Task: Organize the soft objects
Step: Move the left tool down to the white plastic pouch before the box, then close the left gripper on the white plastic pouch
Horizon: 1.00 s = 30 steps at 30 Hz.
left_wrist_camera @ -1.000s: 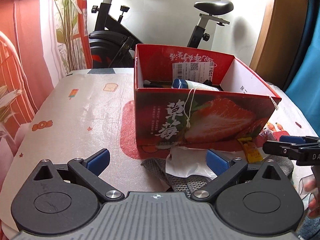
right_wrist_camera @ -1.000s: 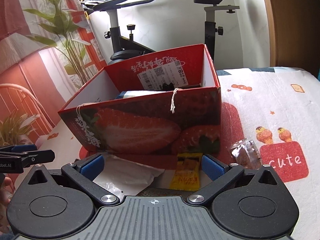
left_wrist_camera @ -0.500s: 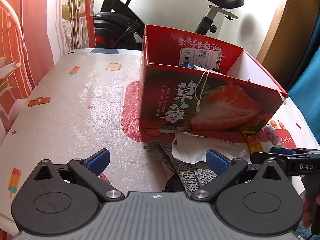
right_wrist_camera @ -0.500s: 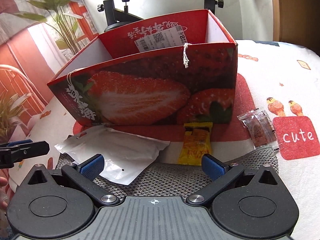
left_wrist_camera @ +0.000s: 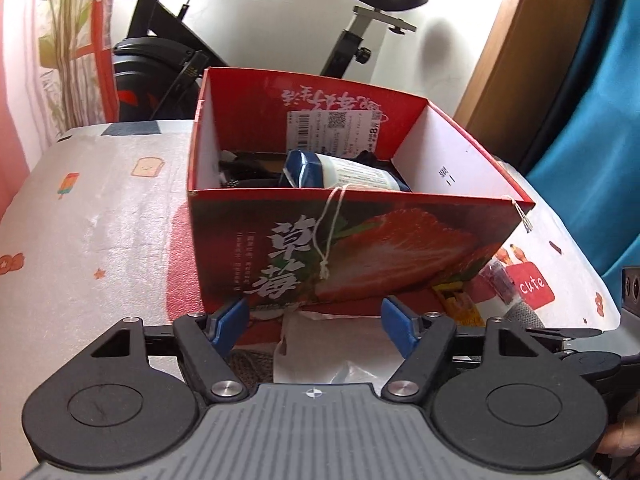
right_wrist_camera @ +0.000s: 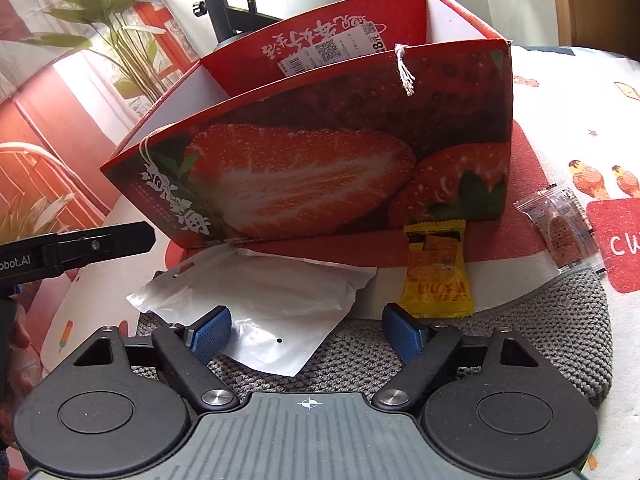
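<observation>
Printed tablecloth (left_wrist_camera: 100, 216) bears a red box (left_wrist_camera: 344, 248) before an exercise bike (left_wrist_camera: 168, 72); both grippers' jaws spread, narrowing.

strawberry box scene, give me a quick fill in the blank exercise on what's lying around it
1. The white plastic pouch lies partly on a knitted ____ cloth.
2. The snack packet against the strawberry box is ____ in colour.
3. The word printed on the tablecloth's red patch is ____.
4. Behind the box stands an exercise ____.

Missing words: grey; yellow; cute; bike
</observation>
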Each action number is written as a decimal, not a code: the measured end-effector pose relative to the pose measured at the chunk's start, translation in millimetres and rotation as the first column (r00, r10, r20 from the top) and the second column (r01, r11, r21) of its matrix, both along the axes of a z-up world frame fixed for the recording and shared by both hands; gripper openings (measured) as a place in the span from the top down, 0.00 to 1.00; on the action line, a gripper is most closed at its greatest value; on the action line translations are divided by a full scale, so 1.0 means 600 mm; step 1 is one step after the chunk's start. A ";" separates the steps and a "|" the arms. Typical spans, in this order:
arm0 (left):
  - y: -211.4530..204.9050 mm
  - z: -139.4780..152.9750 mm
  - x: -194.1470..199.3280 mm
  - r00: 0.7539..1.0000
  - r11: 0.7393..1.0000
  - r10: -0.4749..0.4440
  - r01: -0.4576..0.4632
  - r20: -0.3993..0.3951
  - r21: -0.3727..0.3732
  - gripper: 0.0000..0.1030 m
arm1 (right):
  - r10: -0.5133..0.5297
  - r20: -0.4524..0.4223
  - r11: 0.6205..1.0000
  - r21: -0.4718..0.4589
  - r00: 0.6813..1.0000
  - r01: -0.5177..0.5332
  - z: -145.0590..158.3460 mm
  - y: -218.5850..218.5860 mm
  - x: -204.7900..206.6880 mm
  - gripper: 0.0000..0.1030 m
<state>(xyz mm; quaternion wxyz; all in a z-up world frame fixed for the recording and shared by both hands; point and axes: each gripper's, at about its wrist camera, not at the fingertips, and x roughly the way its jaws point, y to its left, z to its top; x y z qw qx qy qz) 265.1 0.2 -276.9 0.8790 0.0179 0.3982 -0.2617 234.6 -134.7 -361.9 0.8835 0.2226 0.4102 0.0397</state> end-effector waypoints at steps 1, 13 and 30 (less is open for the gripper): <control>-0.006 -0.007 0.008 1.000 1.000 -0.009 0.009 -0.016 0.012 0.28 | -0.001 0.000 1.000 0.003 1.000 0.001 -0.001 -0.001 0.001 0.26; 0.013 -0.076 0.057 0.974 1.000 0.002 -0.003 -0.226 -0.003 0.25 | 0.021 -0.001 0.999 0.033 1.000 -0.021 -0.010 -0.011 0.002 0.32; -0.015 -0.083 0.044 0.967 0.993 -0.111 0.115 -0.229 0.000 0.36 | 0.074 0.010 0.997 0.037 0.997 -0.074 -0.015 -0.007 0.013 0.40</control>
